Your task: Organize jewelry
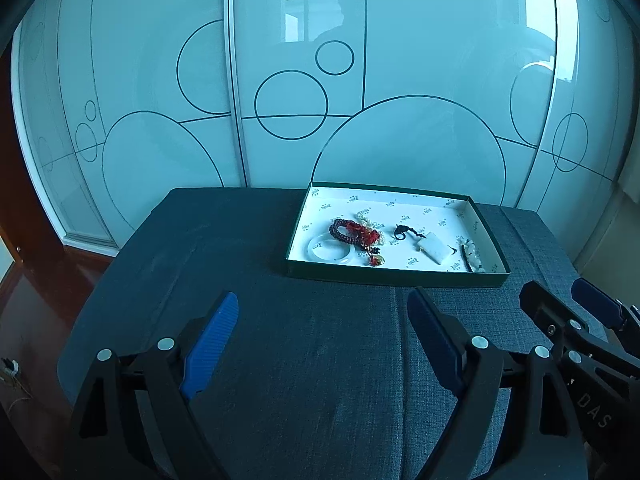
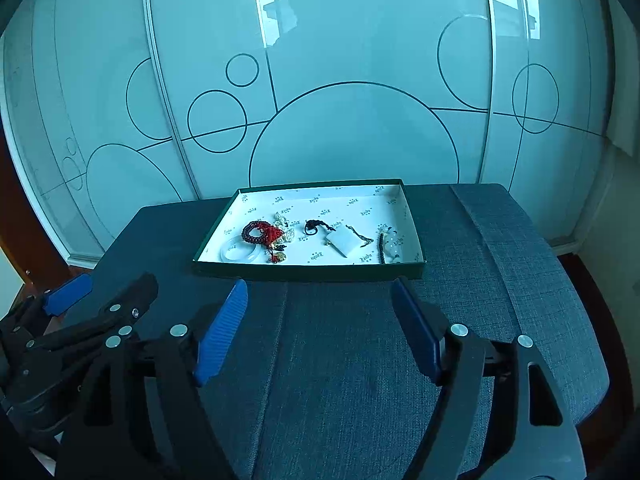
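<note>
Jewelry lies gathered in a shallow green box (image 2: 308, 270) with a white printed lining, at the far side of the grey fabric counter (image 2: 340, 360): a clear bangle (image 2: 240, 255), dark red beads (image 2: 260, 233) with a red tassel, a white pendant (image 2: 343, 243) on a black cord, and a beaded strand (image 2: 388, 248) at the right end. Both tools hover side by side over bare cloth short of the box. The left tool (image 1: 322, 322) gapes wide with nothing between its blue pads; the right tool (image 2: 320, 308) likewise stands open and empty, touching nothing.
</note>
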The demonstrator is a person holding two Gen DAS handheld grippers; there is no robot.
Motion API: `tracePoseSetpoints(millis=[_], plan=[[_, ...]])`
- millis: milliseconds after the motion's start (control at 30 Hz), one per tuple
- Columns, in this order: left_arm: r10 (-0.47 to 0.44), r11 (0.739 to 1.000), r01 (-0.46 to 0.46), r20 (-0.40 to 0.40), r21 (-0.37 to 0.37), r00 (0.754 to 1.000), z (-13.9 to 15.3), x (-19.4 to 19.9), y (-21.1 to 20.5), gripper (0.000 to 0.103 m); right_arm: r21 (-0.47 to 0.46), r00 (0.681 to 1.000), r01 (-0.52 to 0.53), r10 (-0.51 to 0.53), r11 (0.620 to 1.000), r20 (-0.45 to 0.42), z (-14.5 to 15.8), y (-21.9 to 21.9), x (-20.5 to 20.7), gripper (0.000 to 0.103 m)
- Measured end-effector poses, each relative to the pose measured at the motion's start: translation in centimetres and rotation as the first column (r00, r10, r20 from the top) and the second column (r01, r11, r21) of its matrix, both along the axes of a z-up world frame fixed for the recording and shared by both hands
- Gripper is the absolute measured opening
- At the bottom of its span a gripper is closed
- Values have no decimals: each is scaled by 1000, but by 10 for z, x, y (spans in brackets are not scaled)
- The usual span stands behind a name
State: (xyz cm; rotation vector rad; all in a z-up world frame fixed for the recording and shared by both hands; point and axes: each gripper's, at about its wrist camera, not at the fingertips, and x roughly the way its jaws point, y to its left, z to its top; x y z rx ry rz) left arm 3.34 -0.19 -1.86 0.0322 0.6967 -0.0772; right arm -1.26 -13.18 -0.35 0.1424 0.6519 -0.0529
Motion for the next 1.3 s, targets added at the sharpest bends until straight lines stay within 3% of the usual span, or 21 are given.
tracePoseSetpoints(millis=[1300], plan=[[9, 1000, -9, 45, 6, 999, 10, -10, 8, 87, -2, 1000, -20, 21, 1000, 23, 6, 9, -11, 76]])
